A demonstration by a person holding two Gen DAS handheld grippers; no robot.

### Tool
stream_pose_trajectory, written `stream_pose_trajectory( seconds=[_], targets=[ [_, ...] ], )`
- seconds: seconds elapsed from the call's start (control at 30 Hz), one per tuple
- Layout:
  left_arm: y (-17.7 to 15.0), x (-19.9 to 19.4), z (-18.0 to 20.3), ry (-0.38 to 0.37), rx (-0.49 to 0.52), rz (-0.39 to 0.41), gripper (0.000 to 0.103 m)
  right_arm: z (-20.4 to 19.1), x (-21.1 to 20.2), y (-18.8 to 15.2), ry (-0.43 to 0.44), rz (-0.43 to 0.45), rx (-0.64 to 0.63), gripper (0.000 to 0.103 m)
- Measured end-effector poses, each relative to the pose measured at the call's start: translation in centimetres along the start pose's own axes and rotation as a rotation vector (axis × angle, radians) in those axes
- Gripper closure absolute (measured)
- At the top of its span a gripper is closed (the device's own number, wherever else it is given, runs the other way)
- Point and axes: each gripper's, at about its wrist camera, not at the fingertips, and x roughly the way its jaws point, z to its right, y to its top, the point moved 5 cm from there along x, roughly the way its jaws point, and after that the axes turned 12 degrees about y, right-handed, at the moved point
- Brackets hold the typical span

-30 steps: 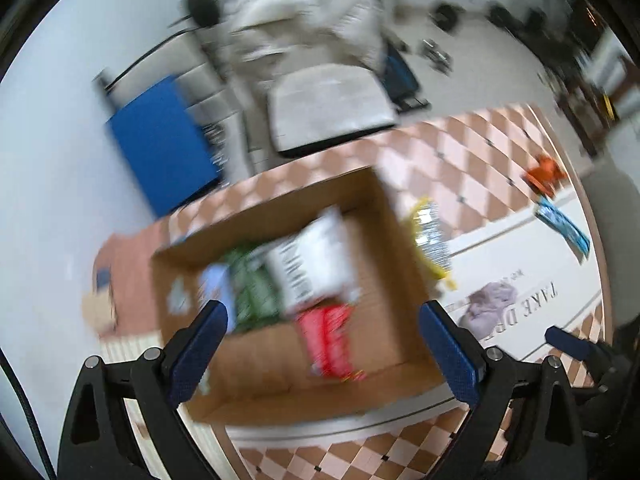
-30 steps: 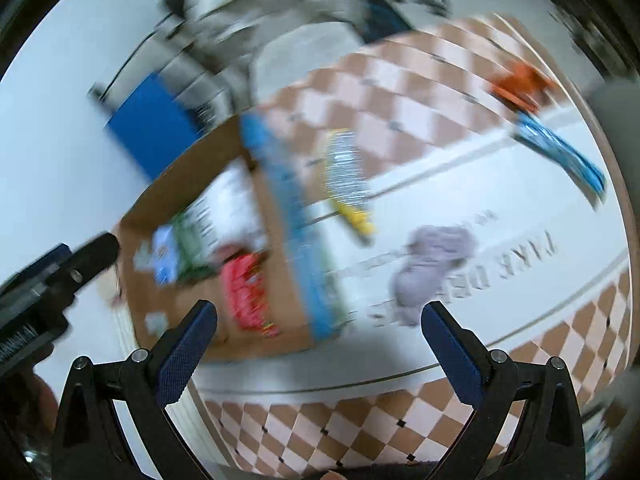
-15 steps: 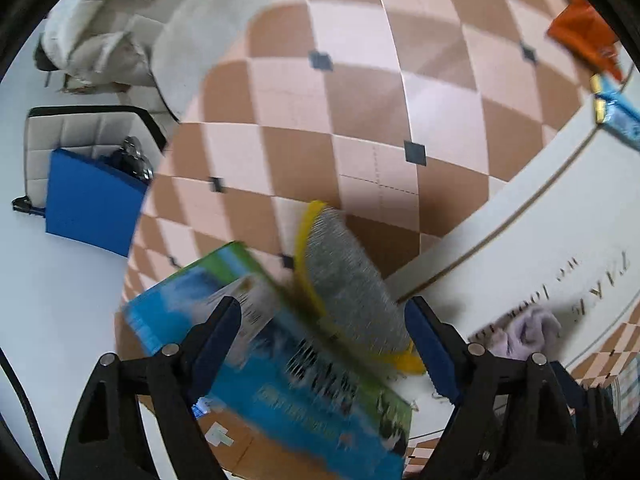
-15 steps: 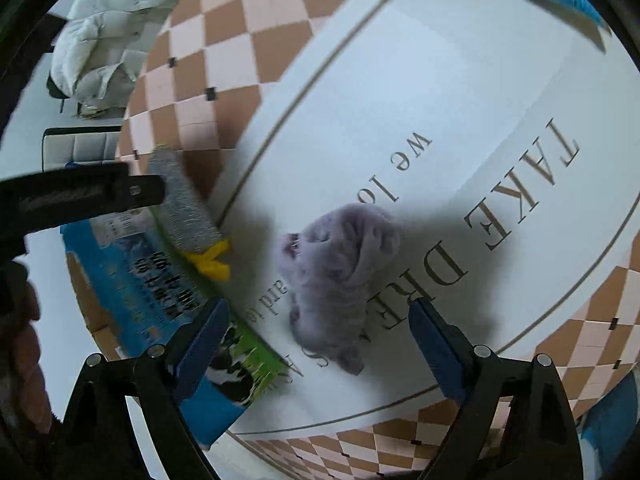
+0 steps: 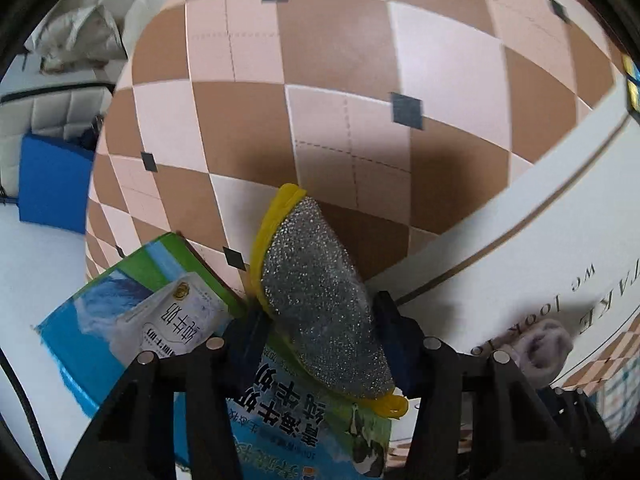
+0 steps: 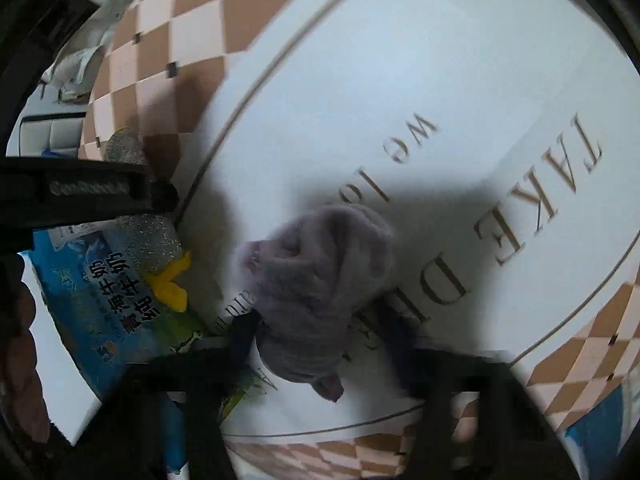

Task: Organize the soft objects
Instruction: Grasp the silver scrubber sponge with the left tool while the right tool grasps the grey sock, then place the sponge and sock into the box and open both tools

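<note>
Home rm, checkered mat (image 5: pixel 328 80), padded chair (image 5: pixel 52 108)

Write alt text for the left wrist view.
The left gripper has its blue fingers on either side of a silver mesh scouring pad with yellow trim. The pad lies partly on a blue and green printed carton, on a brown and white checked cloth.

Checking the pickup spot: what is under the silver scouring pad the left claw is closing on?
The scouring pad lies partly on the blue-green milk carton flap and partly on the checkered mat. What lies directly beneath its middle is covered. The left claw straddles it.
</note>
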Motion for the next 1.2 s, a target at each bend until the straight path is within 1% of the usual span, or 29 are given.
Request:
stream_pose_trajectory(
  seconds=[0.03,0.13,0.2,0.3,0.37,0.4,0.43,0.5,0.53,0.6,0.63,0.7,0.77,0.8,0.83,0.93,1.03,1.2],
  targets=[
    [-0.4,-0.2,0.0,-0.01,-0.009,0.014,0.056,-0.2,-0.1,-0.1,-0.002,-0.008,-0.008,0.065],
    [-1.8,-1.6,-0.4,-0.053,-0.046,0.065,0.056,-1.0,-1.3,-0.2,-0.027,0.013,-0.062,0.067],
    [-2.8,-3.2,-1.0,-0.093,-0.07,0.112,0.056,-1.7,-2.5,-0.1,-0.018,0.013,-0.086,0.068],
    [-5.4,-6.2,-2.9,-0.155,-0.122,0.199,0.056,-3.5,-5.4,-0.4,-0.012,0.032,-0.163,0.068],
    [-7.4,-8.5,-4.9,-0.189,-0.163,0.262,0.056,-5.3,-7.7,-1.0,-0.006,0.044,-0.234,0.068],
    [-9.0,-9.4,-6.0,-0.207,-0.193,0.295,0.056,-6.7,-8.8,-1.5,-0.005,0.046,-0.281,0.068],
    [-9.9,-10.1,-7.3,-0.222,-0.21,0.315,0.056,-7.8,-9.7,-2.5,-0.005,0.046,-0.32,0.068],
    [-12.2,-11.1,-9.3,-0.244,-0.257,0.345,0.056,-10.2,-11.1,-3.8,0.001,0.037,-0.399,0.068],
    [-14.0,-11.4,-10.4,-0.255,-0.291,0.357,0.056,-11.5,-11.5,-4.4,0.005,0.027,-0.438,0.068],
    [-16.8,-10.8,-12.6,-0.267,-0.35,0.362,0.056,-13.9,-11.4,-5.9,0.019,0.001,-0.501,0.068],
    [-18.5,-9.5,-14.2,-0.275,-0.39,0.351,0.056,-15.7,-10.8,-7.1,0.03,-0.02,-0.542,0.068],
    [-20.7,-7.1,-16.9,-0.294,-0.45,0.312,0.056,-18.8,-8.9,-9.3,0.041,-0.063,-0.614,0.068],
    [-23.3,-3.5,-19.3,-0.312,-0.526,0.245,0.056,-22.1,-6.2,-11.8,0.051,-0.109,-0.693,0.068],
    [-24.3,-2.2,-19.8,-0.322,-0.555,0.216,0.056,-22.9,-5.2,-12.9,0.051,-0.124,-0.716,0.068],
    [-25.3,-0.3,-20.7,-0.34,-0.586,0.18,0.056,-24.4,-3.2,-14.3,0.048,-0.15,-0.747,0.068],
    [-27.5,4.7,-22.4,-0.396,-0.659,0.091,0.056,-26.5,1.2,-16.7,0.037,-0.214,-0.795,0.068],
    [-28.3,8.3,-22.9,-0.425,-0.684,0.036,0.056,-27.8,5.5,-18.3,0.017,-0.267,-0.81,0.068],
    [-28.3,12.5,-22.0,-0.501,-0.67,-0.036,0.056,-28.6,9.7,-19.7,-0.016,-0.311,-0.836,0.068]
  ],
)
